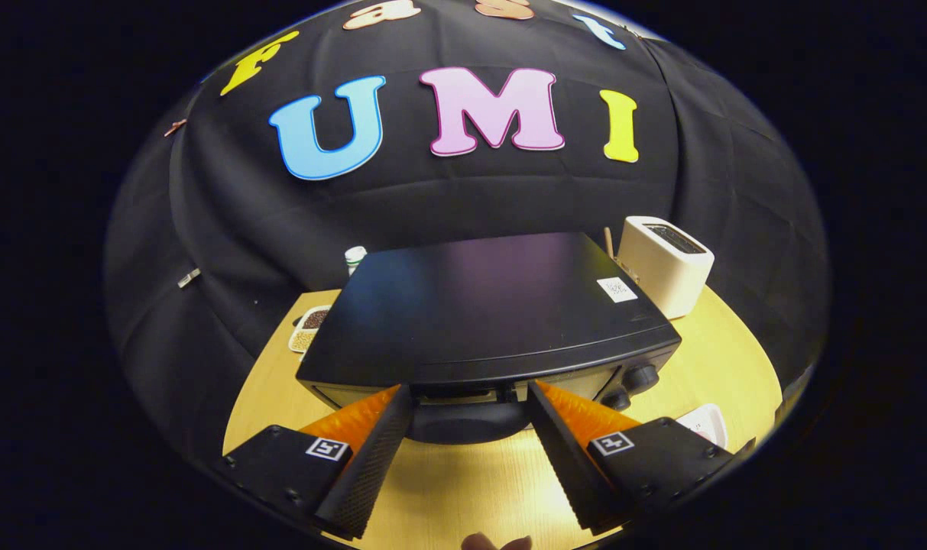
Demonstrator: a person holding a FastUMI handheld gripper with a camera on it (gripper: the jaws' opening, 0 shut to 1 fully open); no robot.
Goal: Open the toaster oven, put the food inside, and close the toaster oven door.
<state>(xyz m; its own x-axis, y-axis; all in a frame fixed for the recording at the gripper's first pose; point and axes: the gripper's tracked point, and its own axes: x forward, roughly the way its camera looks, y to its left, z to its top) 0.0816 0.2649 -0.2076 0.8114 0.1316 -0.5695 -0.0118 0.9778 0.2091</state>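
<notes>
A black toaster oven (478, 305) stands on the wooden table (463, 481), seen from above and in front. Its door looks closed, and its dark curved handle (467, 424) juts out at the top of the front. My gripper (469, 393) is open, with one fingertip at each side of the handle and just under the oven's top edge; whether they touch it I cannot tell. Two knobs (637, 377) sit on the oven's front to the right of the fingers. A white dish (704, 424) lies on the table right of the right finger, its contents hidden.
A white slot toaster (666, 263) stands behind the oven's right corner. On the left, a small tray of grains (308, 328) lies beside the oven, and a white-capped bottle (354, 258) stands behind it. A person's fingertips (497, 542) show below the fingers.
</notes>
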